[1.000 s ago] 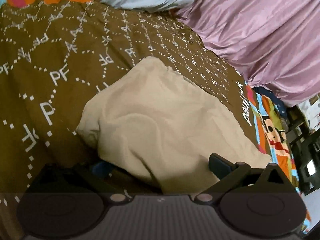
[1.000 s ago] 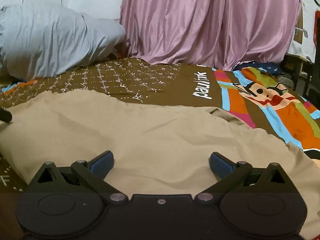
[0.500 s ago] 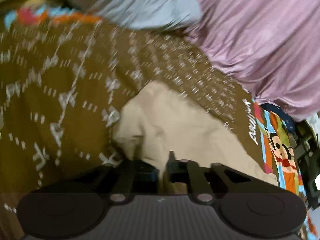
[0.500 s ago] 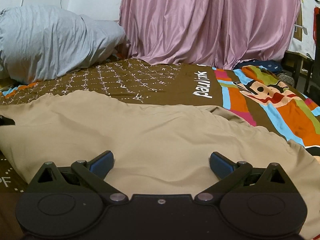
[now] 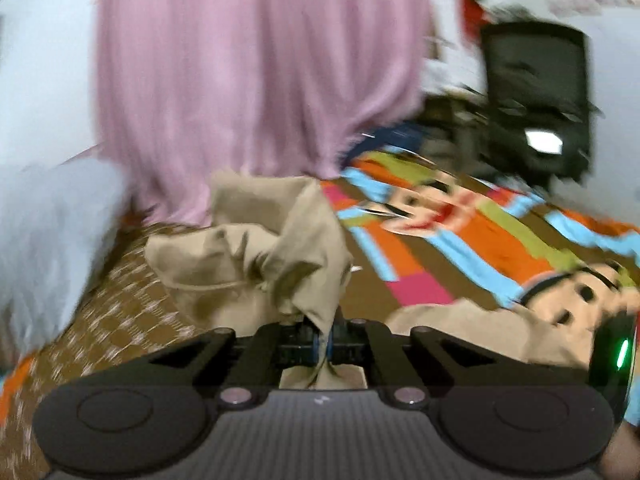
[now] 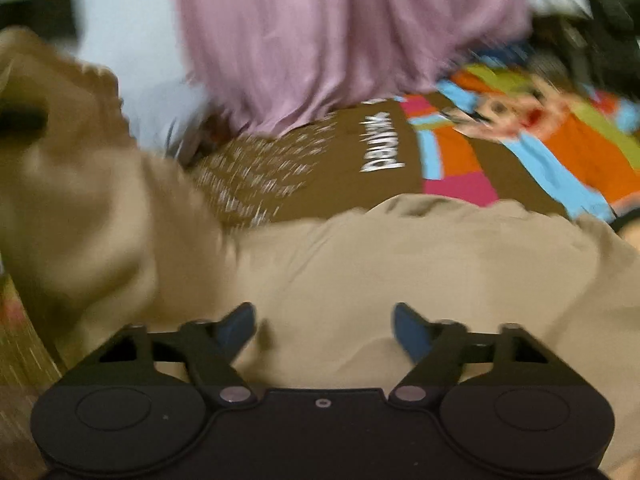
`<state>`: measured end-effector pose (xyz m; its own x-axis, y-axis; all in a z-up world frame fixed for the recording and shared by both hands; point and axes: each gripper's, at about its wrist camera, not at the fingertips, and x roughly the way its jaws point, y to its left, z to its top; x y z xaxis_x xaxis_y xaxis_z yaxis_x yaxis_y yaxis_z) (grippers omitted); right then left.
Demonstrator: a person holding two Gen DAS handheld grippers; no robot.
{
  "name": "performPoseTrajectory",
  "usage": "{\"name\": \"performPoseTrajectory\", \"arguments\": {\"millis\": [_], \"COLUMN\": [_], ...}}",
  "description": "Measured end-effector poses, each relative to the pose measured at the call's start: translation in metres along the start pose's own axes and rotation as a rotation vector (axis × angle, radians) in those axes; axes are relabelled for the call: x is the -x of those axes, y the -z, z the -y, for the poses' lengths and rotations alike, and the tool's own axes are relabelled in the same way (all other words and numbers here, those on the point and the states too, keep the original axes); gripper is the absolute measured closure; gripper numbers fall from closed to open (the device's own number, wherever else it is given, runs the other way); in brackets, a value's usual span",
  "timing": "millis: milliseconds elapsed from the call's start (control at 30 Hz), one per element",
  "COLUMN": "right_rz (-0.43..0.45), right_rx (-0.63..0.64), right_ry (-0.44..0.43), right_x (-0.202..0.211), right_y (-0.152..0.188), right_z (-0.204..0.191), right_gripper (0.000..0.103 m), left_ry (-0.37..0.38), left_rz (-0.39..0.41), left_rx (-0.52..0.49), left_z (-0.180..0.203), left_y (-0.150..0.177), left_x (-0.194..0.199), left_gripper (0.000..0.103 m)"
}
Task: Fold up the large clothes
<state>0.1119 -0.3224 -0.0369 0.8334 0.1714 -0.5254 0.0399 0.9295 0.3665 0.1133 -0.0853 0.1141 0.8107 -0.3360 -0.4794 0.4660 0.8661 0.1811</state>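
While both views are smeared by motion, the holdings can be listed as follows:

Item 1, garment: tan, large, soft woven cloth; lies across the bed, its bulk just ahead of the right gripper, one end raised off the bed at the left. Judged light and limp, with no stiffness to hold a crease unaided; it will sag and bunch wherever it is not supported. Not slippery by the look of it, not fragile.

Item 2, left gripper: fingers pressed together on a bunched corner of the garment; cloth stands up in folds above the pinch and a tag of it hangs below.

Item 3, right gripper: fingers spread, nothing between them, poised low over the flat part of the garment; whether the tips touch the cloth cannot be told.

Item 4, surroundings: patterned brown and striped bedspread, pink curtain behind, grey pillow at the head, dark chair beyond the bed.

Handling note: best taken at an edge or corner, a fair bite of cloth between the pads, since a thin pinch on loose fabric may slip out under the garment's own drag. For an even fold the right gripper would likely need the matching edge on its own side, so that the lifted end travels level rather than twisting
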Motion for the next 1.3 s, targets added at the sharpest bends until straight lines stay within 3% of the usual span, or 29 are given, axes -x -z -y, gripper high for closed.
{"name": "performPoseTrajectory", "arguments": {"millis": [100,267,333,400,500,600,767,900,1000,1067,1100,1167,1300], "right_rz": [0.053,0.096,0.091,0.089,0.062,0.013,0.002,-0.044,0.010,0.020,0.015,0.007,0.043], "right_rx": [-0.230,-0.332,-0.380,-0.472,-0.734,-0.848,-0.788,-0.769,-0.743,-0.719,-0.707,-0.677,-0.678], "right_ry": [-0.006,0.037,0.037,-0.010,-0.200,-0.301,-0.304,-0.219,-0.175,-0.146,-0.120,-0.052,-0.041], "right_x": [0.038,0.087,0.099,0.107,0.107,0.098,0.096,0.071,0.074,0.072,0.068,0.060,0.055], "right_y": [-0.032,-0.057,-0.058,-0.053,-0.035,-0.024,-0.029,-0.032,-0.034,-0.033,-0.032,-0.030,-0.026], "right_z": [0.046,0.112,0.138,0.165,0.206,0.221,0.215,0.212,0.214,0.213,0.212,0.210,0.211], "right_gripper": [0.034,0.033,0.022,0.020,0.020,0.023,0.033,0.071,0.074,0.081,0.089,0.097,0.097], "left_ry": [0.061,0.135,0.174,0.198,0.201,0.202,0.260,0.291,0.279,0.257,0.246,0.251,0.325], "left_rz": [-0.042,-0.086,-0.126,-0.163,-0.189,-0.202,-0.236,-0.253,-0.244,-0.252,-0.251,-0.252,-0.210], "left_rx": [-0.061,-0.199,-0.233,-0.256,-0.263,-0.250,-0.301,-0.353,-0.400,-0.425,-0.424,-0.407,-0.366], "left_z": [0.042,0.113,0.135,0.156,0.171,0.175,0.183,0.200,0.213,0.222,0.223,0.222,0.201], "left_y": [-0.018,-0.011,0.002,0.014,0.033,0.041,0.050,0.069,0.087,0.092,0.092,0.088,0.073], "left_x": [-0.015,-0.037,-0.043,-0.051,-0.060,-0.061,-0.062,-0.066,-0.070,-0.077,-0.078,-0.077,-0.053], "left_gripper": [0.101,0.101,0.100,0.100,0.100,0.100,0.099,0.098,0.095,0.093,0.091,0.086,0.053]}}
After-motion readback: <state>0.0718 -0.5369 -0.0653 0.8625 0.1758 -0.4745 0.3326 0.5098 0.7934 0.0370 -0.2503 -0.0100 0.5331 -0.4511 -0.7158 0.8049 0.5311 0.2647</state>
